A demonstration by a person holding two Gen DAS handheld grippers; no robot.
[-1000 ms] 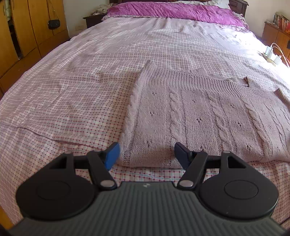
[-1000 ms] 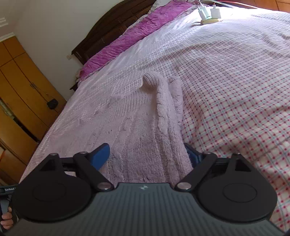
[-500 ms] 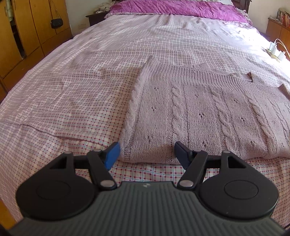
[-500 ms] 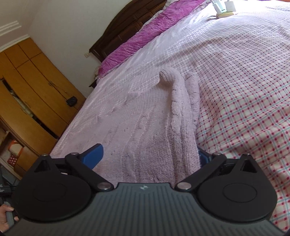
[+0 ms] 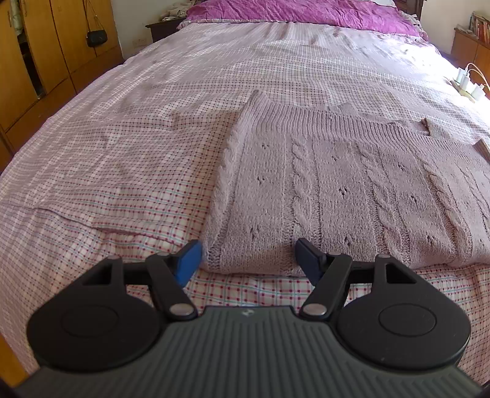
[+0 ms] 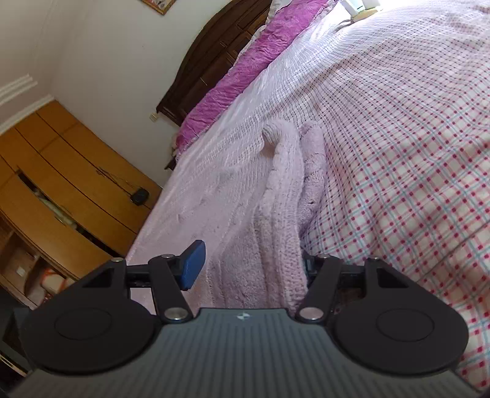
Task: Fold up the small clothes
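Lilac cable-knit sweater point(image 5: 352, 196) lies flat on the checked bedsheet point(image 5: 122, 171), filling the left wrist view from centre out toward 3 o'clock, its near hem at the bed edge. At 6 o'clock the left gripper point(image 5: 248, 260) stands wide open, both blue pads bracketing the hem's corner with nothing pinched. In the right wrist view the right gripper point(image 6: 251, 269) is also spread wide; a thick fold of the sweater point(image 6: 284, 214) runs up between its fingers toward 12 o'clock, covering the right pad, so whether it touches the knit cannot be told. A purple quilt point(image 5: 300, 12) lies at 12 o'clock, a wooden wardrobe point(image 5: 36, 55) at 10.
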